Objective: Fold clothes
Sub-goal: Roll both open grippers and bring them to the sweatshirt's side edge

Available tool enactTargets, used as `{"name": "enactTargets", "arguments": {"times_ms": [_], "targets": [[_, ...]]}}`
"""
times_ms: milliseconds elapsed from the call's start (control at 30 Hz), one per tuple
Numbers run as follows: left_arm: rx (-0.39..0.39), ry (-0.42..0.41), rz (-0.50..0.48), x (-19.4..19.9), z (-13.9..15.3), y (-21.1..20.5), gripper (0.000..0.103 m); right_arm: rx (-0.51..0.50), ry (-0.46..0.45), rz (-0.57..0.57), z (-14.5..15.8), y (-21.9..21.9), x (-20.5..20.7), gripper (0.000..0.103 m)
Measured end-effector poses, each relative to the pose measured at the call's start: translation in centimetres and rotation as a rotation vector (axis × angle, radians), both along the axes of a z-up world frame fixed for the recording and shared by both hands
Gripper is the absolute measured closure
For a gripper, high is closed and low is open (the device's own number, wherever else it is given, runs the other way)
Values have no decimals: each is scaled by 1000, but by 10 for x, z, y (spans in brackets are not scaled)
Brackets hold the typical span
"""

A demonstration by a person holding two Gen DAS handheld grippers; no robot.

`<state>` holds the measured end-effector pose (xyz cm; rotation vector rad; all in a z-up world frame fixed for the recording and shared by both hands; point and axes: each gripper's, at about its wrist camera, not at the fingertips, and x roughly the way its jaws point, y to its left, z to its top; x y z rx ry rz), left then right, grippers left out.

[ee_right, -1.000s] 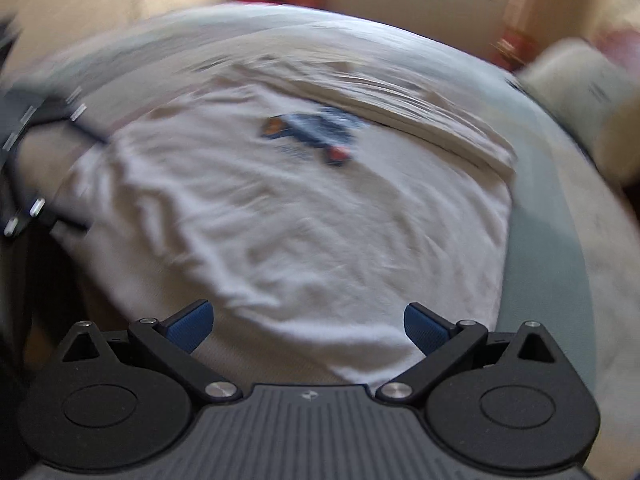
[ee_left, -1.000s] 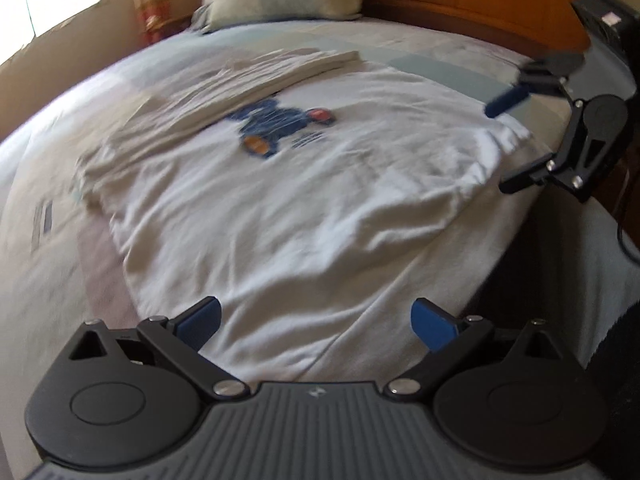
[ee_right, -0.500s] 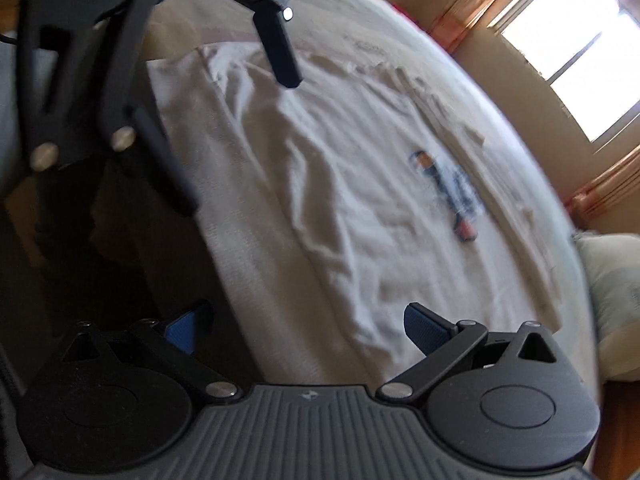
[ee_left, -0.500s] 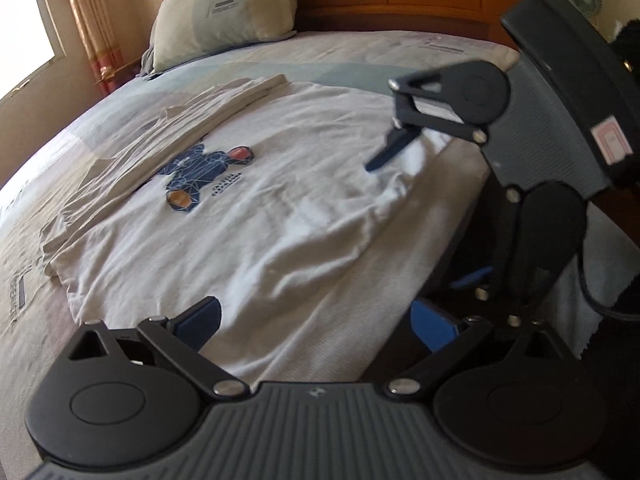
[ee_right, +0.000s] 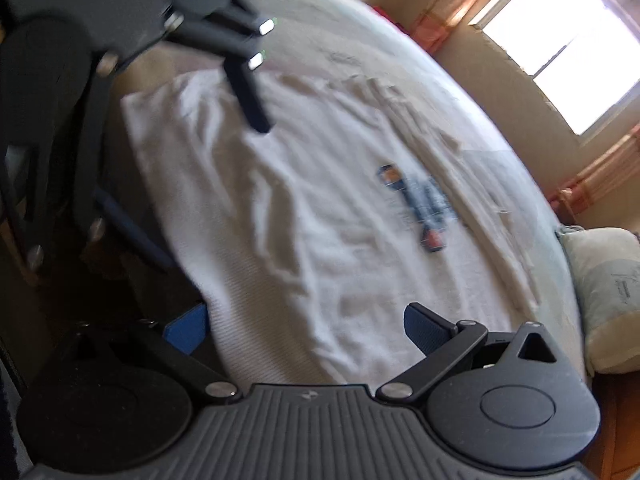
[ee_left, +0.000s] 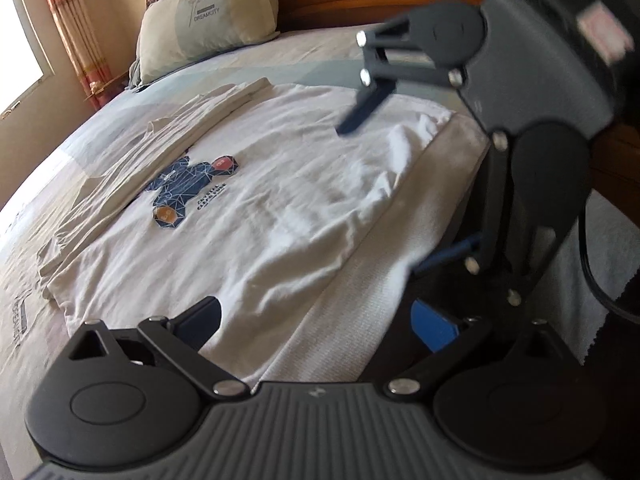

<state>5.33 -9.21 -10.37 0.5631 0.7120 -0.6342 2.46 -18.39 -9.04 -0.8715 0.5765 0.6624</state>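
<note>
Shirt point(ee_left: 288, 200) lies flat on the bed point(ee_left: 328, 52) ahead of both my wide-open, empty tools, left tool point(ee_left: 316, 320) and right tool point(ee_right: 308, 328) flanking its near edge.

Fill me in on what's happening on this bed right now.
A person is working with two handheld grippers over a white T-shirt spread flat on the bed. Its far side is already folded in beside the blue bear print. The left gripper and the right gripper are both open and hold nothing, poised at the near edge of the shirt, which hangs a little over the bed's side. A pillow sits by the headboard. The near-side fold is not yet done.
</note>
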Motion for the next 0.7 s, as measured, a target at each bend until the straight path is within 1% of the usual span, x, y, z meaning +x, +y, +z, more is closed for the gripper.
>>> {"name": "enactTargets", "arguments": {"times_ms": [133, 267, 300, 400, 467, 533, 633, 700], "targets": [[14, -11, -2, 4, -3, -3, 2, 40, -39, -38, 10, -1, 6, 0], [59, -84, 44, 14, -6, -6, 2, 74, -60, -57, 18, -3, 8, 0], [64, -97, 60, 18, -6, -6, 1, 83, -59, -58, 19, -4, 7, 0], [27, -90, 88, 24, -1, 0, 1, 123, -19, -49, 23, -10, 6, 0], [21, -107, 85, 23, 4, 1, 1, 139, -3, -44, 23, -13, 4, 0], [12, -125, 85, 21, 8, 3, 1, 104, -31, -43, 15, -9, 2, 0], [-15, -118, 91, 20, 14, 5, 1, 52, -75, -42, 1, -2, -3, 0], [-31, -111, 73, 18, 16, 7, 1, 17, -103, -42, -7, 2, -6, 0]]}}
